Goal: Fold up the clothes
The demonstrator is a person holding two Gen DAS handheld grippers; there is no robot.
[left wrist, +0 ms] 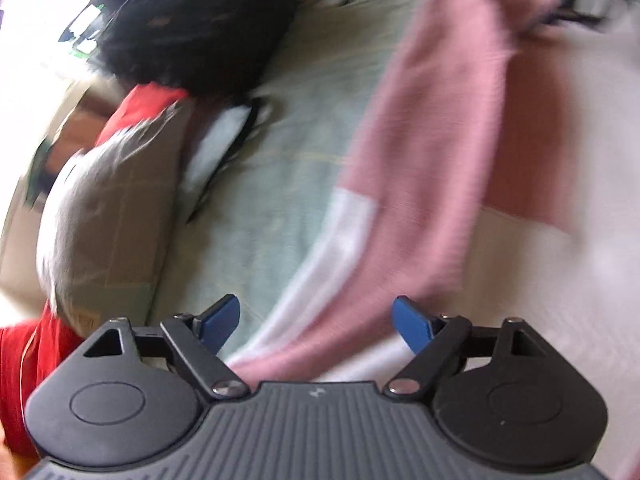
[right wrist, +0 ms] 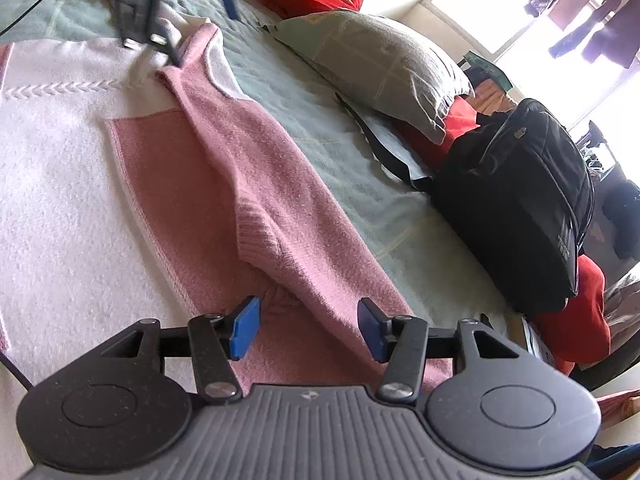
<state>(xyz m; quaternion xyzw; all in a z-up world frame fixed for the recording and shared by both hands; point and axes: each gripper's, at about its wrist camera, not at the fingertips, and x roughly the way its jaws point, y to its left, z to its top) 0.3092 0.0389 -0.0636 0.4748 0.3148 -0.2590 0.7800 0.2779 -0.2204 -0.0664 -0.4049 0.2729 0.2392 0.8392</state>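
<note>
Sweater (right wrist: 168,184), pink and white knit, lies flat, sleeve folded inward.

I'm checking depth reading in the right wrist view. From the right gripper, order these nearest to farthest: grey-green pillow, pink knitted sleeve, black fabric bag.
1. Pink knitted sleeve: lies right under and ahead of the right gripper.
2. Black fabric bag: off to the right on the bed.
3. Grey-green pillow: farther back, upper right of centre.

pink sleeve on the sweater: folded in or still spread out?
Folded in. The pink sleeve lies diagonally across the sweater body, its ribbed cuff resting on the pink panel, not out on the bedspread.
</note>
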